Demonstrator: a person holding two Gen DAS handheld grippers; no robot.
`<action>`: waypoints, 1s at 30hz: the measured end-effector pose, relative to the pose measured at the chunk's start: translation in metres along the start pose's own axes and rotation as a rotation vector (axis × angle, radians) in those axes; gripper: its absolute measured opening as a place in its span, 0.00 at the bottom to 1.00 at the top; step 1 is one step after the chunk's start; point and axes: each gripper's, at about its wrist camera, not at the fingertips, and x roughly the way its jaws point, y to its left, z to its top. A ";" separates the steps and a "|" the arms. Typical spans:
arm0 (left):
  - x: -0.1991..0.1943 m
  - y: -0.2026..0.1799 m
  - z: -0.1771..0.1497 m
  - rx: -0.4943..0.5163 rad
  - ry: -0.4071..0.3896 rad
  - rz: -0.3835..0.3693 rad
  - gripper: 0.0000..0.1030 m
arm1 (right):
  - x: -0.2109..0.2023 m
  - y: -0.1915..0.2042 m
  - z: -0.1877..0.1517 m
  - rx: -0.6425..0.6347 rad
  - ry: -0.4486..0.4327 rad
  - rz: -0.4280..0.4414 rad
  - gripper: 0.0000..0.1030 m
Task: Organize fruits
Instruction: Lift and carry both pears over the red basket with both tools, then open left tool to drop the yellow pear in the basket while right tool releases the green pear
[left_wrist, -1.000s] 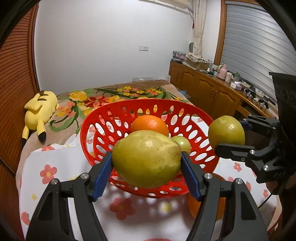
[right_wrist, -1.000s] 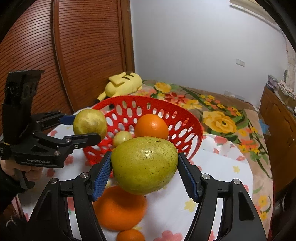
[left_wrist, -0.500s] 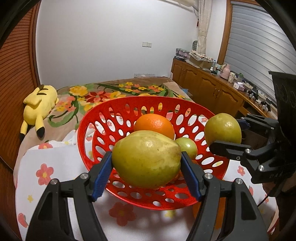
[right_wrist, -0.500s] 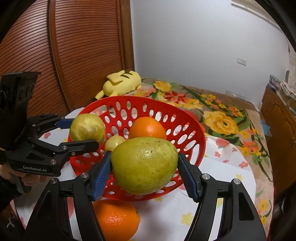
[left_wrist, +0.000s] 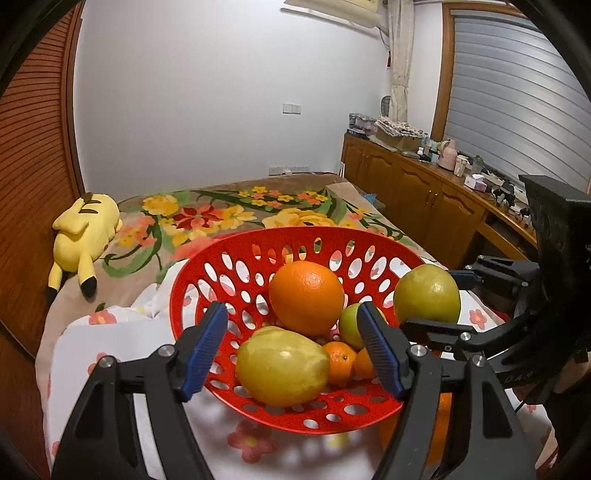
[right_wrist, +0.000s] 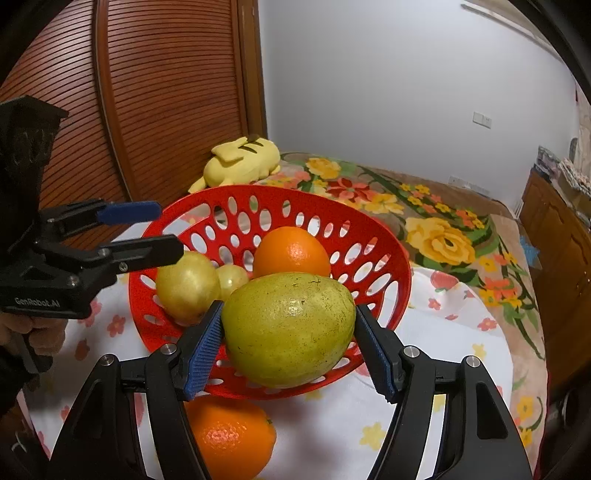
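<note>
- A red perforated basket (left_wrist: 207, 280) stood on a flowered white cloth (right_wrist: 436, 354) spread over a bed, already holding a big orange (left_wrist: 306, 292), a small green fruit (left_wrist: 351, 325), two little tangerines (left_wrist: 341, 360) and a yellow-green pear-shaped fruit (left_wrist: 282, 371) lying near its front rim.
- The right gripper (right_wrist: 291, 347) hung over the basket's near rim with a large green fruit (right_wrist: 288, 328) clamped between its blue pads, taken across the broad middle. That fruit looked heavy, firm and smooth-skinned; a grip across the widest part seemed the safest hold, since the round flanks could slide.
- The left gripper (left_wrist: 295, 347) hovered at half spread above the yellow-green fruit, pads clear of it on both sides and holding nothing.
- One more orange (right_wrist: 229, 432) waited on the cloth just outside the basket, below the right gripper.
- Room inside looked tight: the free space lay toward the basket's right front. The rim sloped shallowly, so a round fruit set near the edge might roll out.
- A yellow plush toy (right_wrist: 243, 162) lay well apart on the bedspread.
</note>
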 end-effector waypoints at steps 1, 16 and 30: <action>-0.001 0.001 0.000 -0.003 -0.001 0.001 0.71 | 0.000 0.000 0.000 -0.002 0.000 0.000 0.69; -0.006 0.009 -0.011 -0.024 0.000 0.029 0.71 | 0.016 0.011 0.001 -0.019 0.042 0.029 0.69; -0.026 0.013 -0.023 -0.040 -0.016 0.037 0.71 | 0.022 0.018 -0.004 -0.021 0.076 0.019 0.70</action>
